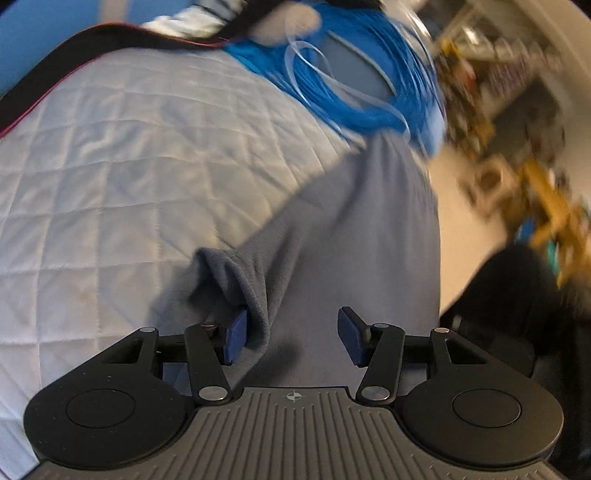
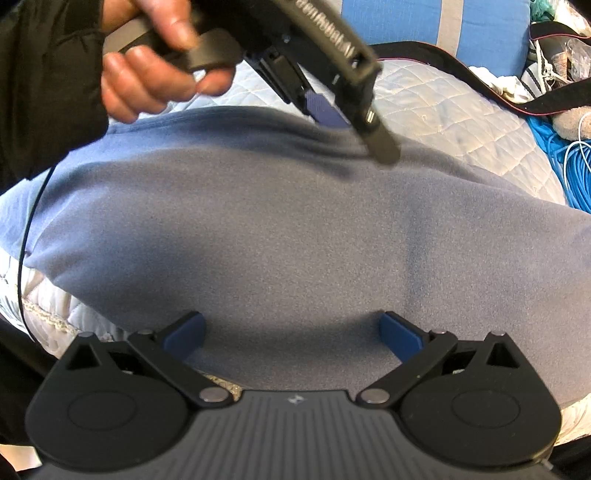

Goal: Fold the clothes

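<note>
A grey fleece garment (image 2: 288, 229) lies spread on a pale quilted bedcover (image 1: 110, 166). In the right wrist view my right gripper (image 2: 295, 334) hovers over its near edge, jaws wide apart with nothing pinched. A hand (image 2: 147, 74) holds my left gripper (image 2: 347, 125) over the garment's far edge. In the left wrist view the left gripper (image 1: 291, 338) is open above the garment (image 1: 351, 240). A raised fold of the cloth (image 1: 236, 273) lies against its left pad (image 1: 234, 338), and the right pad is clear of the cloth.
A coil of blue cable (image 1: 369, 85) lies on the bed beyond the garment. A black strap with red edging (image 1: 55, 70) crosses the far side of the quilt. A blue pillow (image 2: 424, 26) sits behind. Blurred shelf clutter (image 1: 517, 110) stands off the bed's edge.
</note>
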Demonstrator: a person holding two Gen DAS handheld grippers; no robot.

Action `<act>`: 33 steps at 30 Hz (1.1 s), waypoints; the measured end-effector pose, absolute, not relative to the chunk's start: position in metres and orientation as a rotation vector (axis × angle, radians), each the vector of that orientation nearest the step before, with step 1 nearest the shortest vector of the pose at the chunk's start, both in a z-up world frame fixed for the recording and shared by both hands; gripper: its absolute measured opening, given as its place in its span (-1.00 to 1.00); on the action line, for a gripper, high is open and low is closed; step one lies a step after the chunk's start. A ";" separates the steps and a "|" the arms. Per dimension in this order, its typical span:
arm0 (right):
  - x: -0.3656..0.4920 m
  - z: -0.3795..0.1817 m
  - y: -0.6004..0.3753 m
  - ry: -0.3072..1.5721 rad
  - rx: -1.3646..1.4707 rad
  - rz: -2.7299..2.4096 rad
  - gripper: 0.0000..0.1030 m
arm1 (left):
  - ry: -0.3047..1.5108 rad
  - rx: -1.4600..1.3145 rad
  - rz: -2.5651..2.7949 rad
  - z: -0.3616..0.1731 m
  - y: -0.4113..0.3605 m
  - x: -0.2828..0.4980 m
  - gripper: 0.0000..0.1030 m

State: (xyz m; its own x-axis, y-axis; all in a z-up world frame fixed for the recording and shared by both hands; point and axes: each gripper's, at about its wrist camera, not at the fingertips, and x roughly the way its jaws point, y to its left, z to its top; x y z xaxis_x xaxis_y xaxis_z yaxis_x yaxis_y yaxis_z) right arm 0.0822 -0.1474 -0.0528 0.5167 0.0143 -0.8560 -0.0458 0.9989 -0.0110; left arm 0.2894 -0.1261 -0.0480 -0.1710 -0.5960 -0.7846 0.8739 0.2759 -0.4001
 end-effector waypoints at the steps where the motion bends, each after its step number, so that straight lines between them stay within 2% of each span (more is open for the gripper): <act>1: 0.082 -0.053 -0.147 1.028 -0.034 0.036 0.99 | 1.109 0.353 -1.340 -0.047 -0.127 0.286 -0.02; 7: 0.085 -0.052 -0.139 1.029 -0.031 0.023 1.00 | 1.105 0.242 -1.283 -0.059 -0.127 0.300 -0.02; 14: 0.084 -0.053 -0.140 1.027 -0.036 0.026 1.00 | 1.279 -0.287 -1.204 -0.091 -0.105 0.344 -0.01; 17: 0.084 -0.053 -0.140 1.028 -0.039 0.025 1.00 | 1.313 -0.411 -1.189 -0.099 -0.098 0.351 -0.01; 19: 0.085 -0.053 -0.140 1.028 -0.040 0.025 1.00 | 1.291 -0.396 -1.193 -0.096 -0.098 0.349 -0.08; 22: 0.086 -0.054 -0.143 1.028 -0.041 0.028 1.00 | 1.245 -0.296 -1.160 -0.086 -0.099 0.343 -0.59; 23: 0.086 -0.054 -0.148 1.028 -0.044 0.034 1.00 | 1.220 -0.252 -1.147 -0.080 -0.100 0.338 -0.82; 24: 0.087 -0.054 -0.148 1.028 -0.044 0.035 1.00 | 1.196 -0.209 -1.134 -0.074 -0.101 0.334 -0.90; 30: 0.089 -0.054 -0.153 1.026 -0.042 0.042 1.00 | 0.915 0.201 -1.235 -0.015 -0.110 0.263 -0.93; 33: 0.090 -0.054 -0.152 1.027 -0.046 0.039 1.00 | 0.825 0.382 -1.273 -0.010 -0.118 0.224 -0.93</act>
State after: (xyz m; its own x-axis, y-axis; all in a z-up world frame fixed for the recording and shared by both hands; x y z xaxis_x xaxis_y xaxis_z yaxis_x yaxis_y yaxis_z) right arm 0.0897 -0.1524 -0.0540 0.5168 0.0112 -0.8560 -0.0540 0.9983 -0.0195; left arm 0.2239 -0.1183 -0.0099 0.0659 -0.6862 -0.7244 0.9417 0.2828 -0.1822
